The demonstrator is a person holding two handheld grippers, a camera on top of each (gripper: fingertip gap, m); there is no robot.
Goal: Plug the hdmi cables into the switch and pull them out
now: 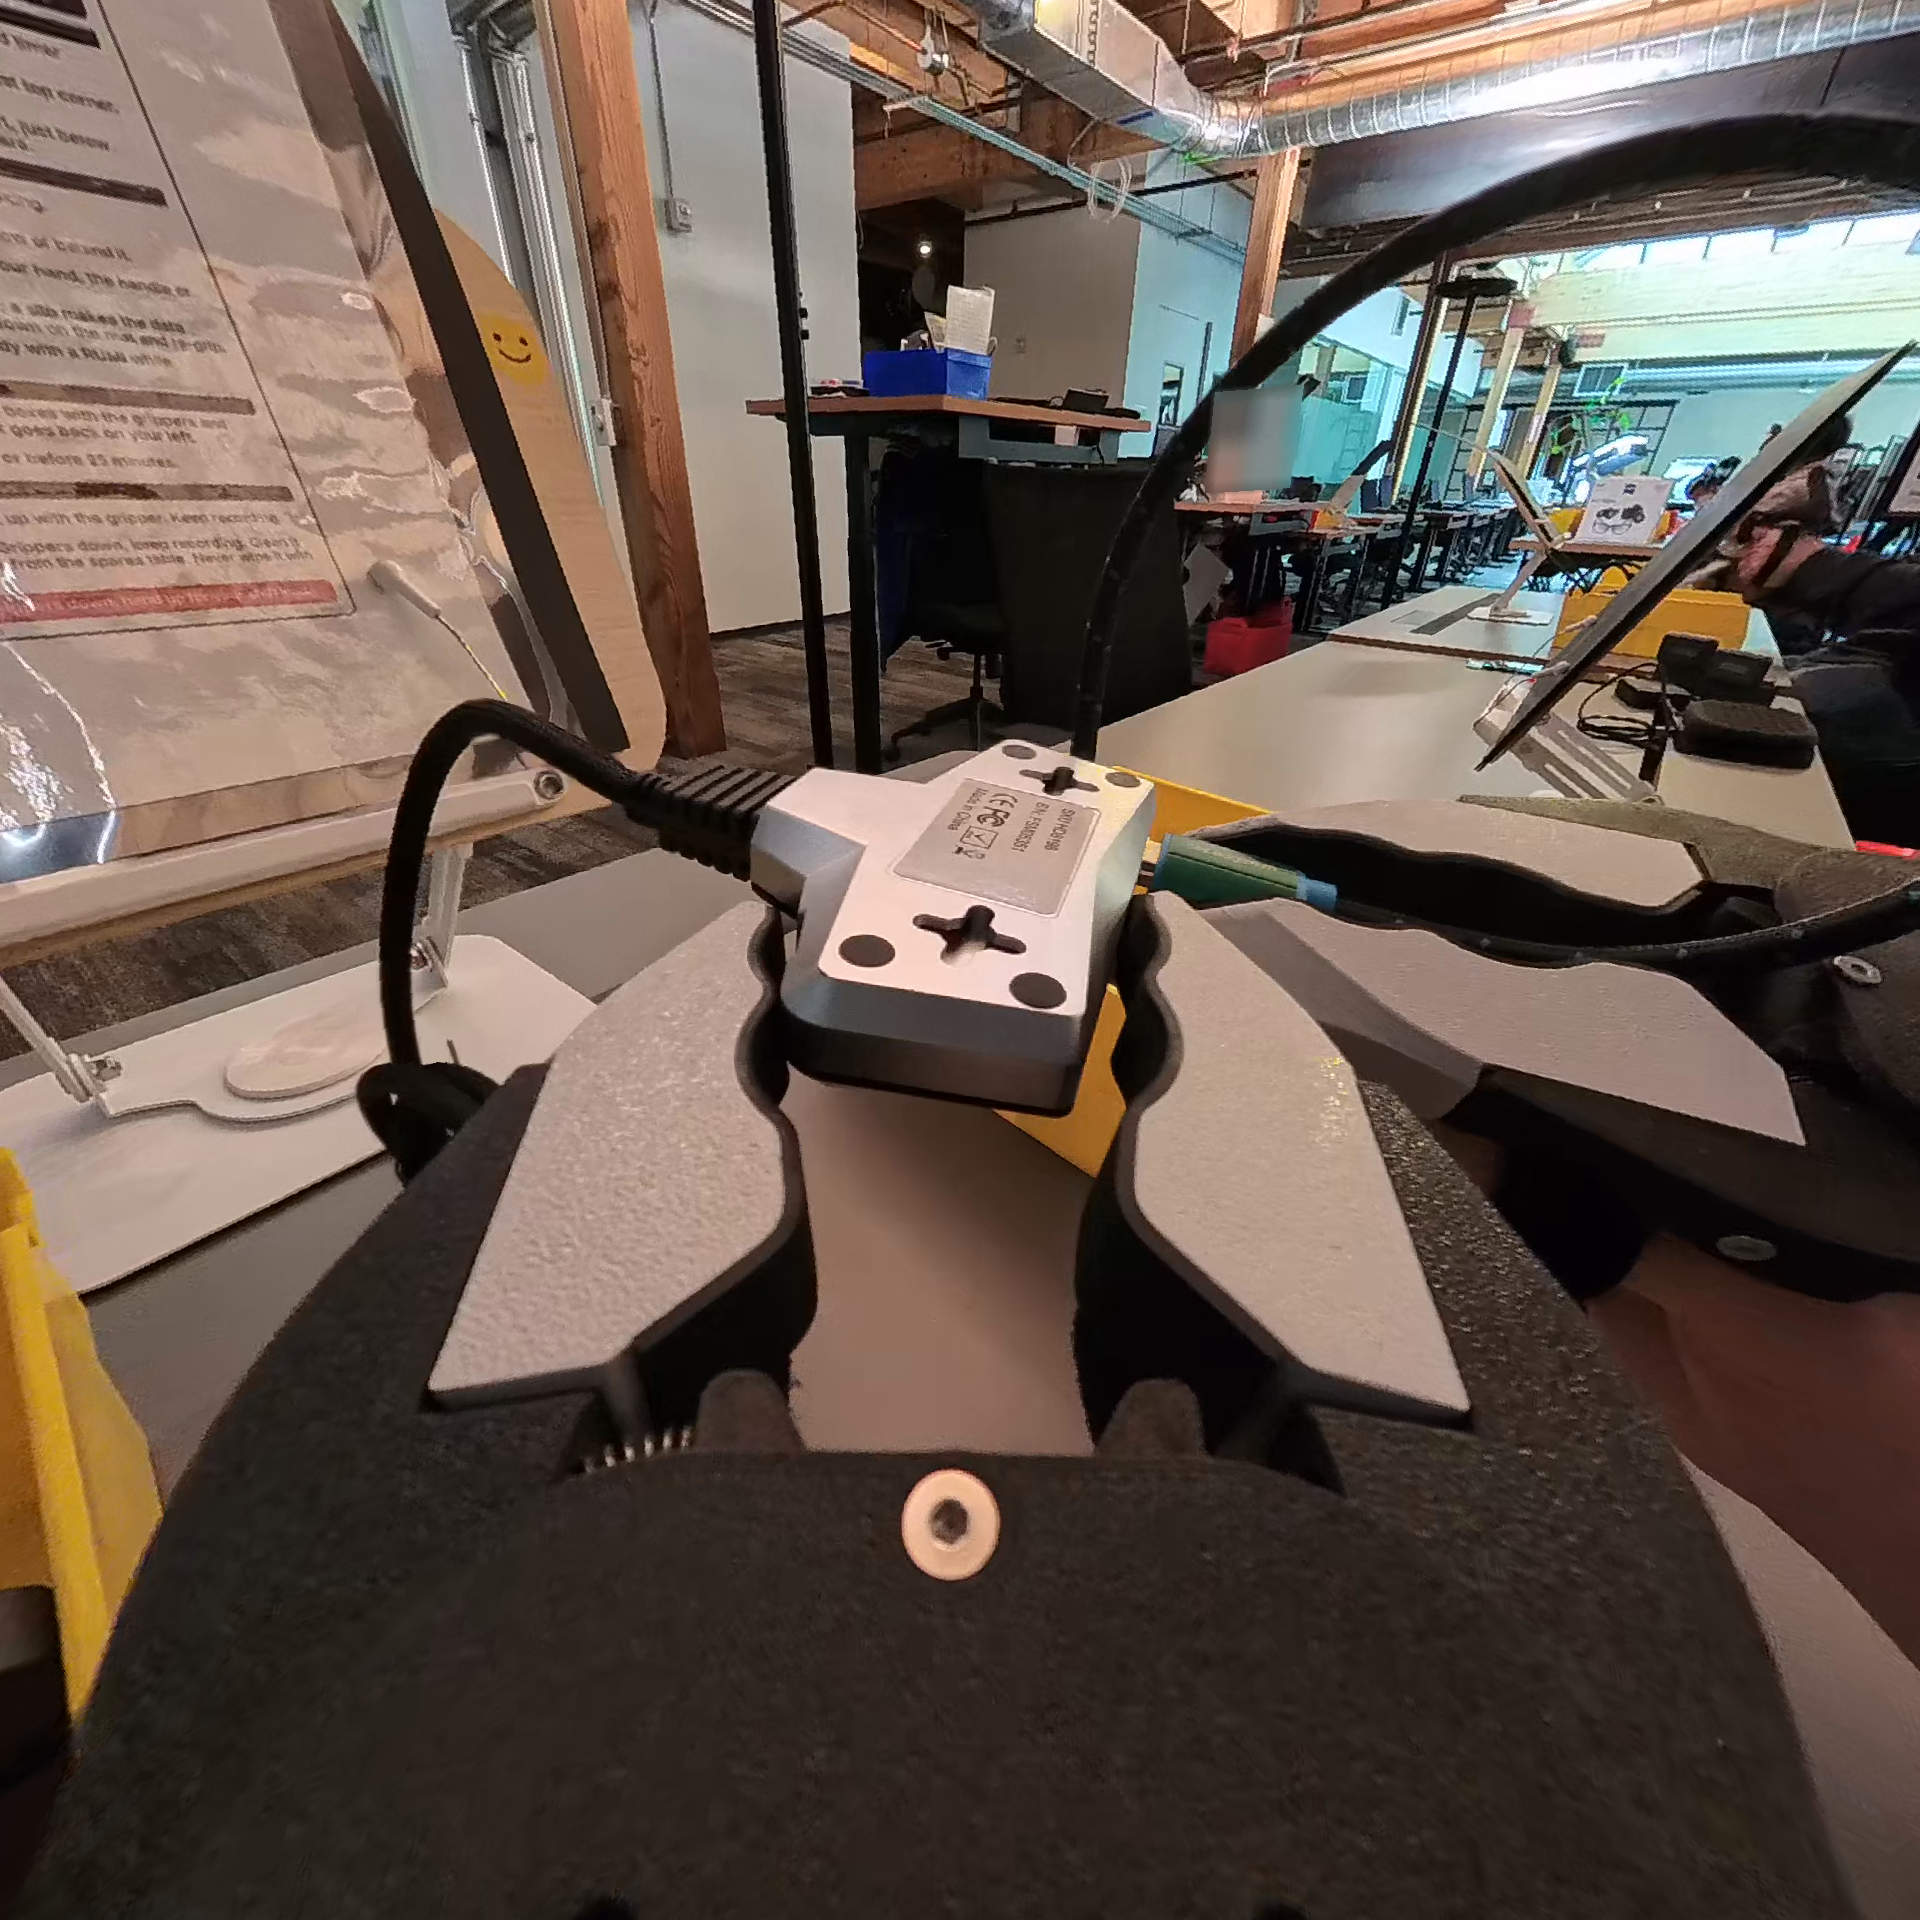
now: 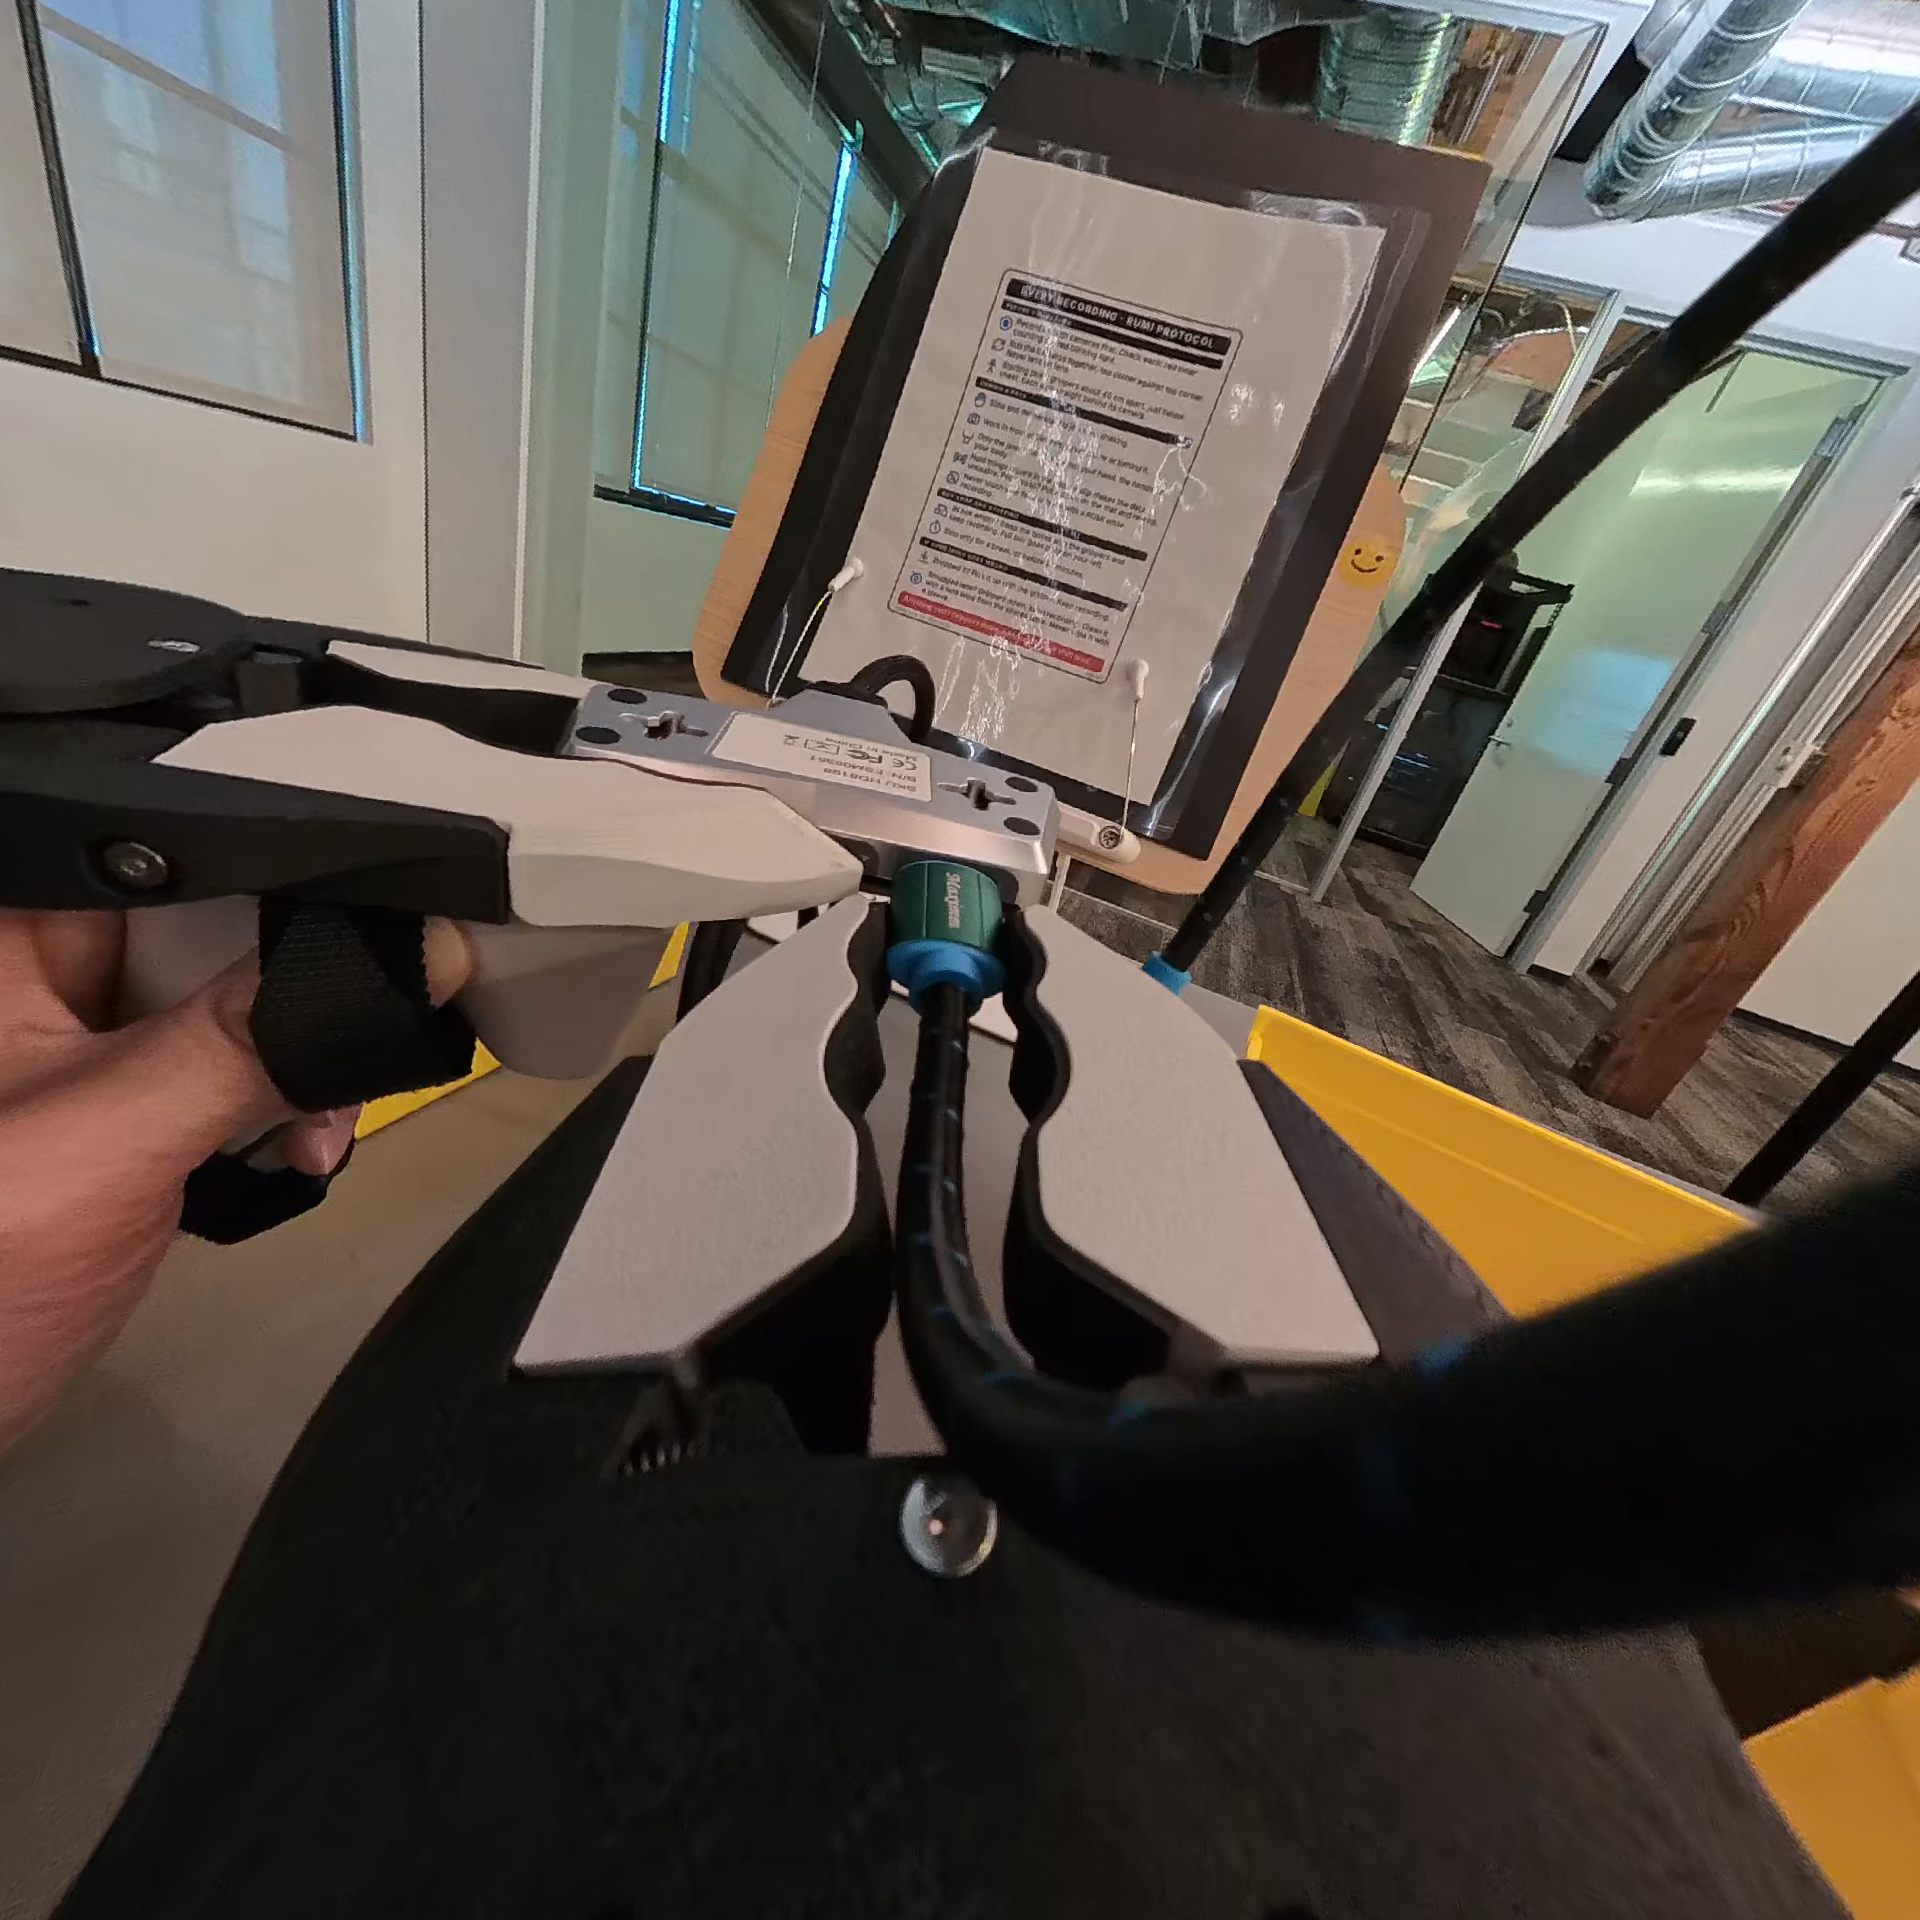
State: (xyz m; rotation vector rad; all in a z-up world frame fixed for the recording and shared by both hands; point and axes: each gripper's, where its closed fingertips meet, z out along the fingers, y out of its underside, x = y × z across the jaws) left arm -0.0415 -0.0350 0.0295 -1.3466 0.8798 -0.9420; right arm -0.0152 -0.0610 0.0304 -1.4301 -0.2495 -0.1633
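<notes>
Left tongs (image 1: 951,997) clamp the switch (image 1: 961,914) underside-up, bracing it | right tongs (image 2: 940,966) pinch the green plug (image 2: 943,909) square to its port, allowing straight travel.

Silver switch (image 1: 961,914) underside-up, off the table, green-and-blue HDMI plug (image 2: 943,914) seated in its side port.

switch (image 1: 961,904): printed label underside; green plug (image 2: 943,902): brand lettering; sheet (image 2: 1101,488): printed instructions
</notes>
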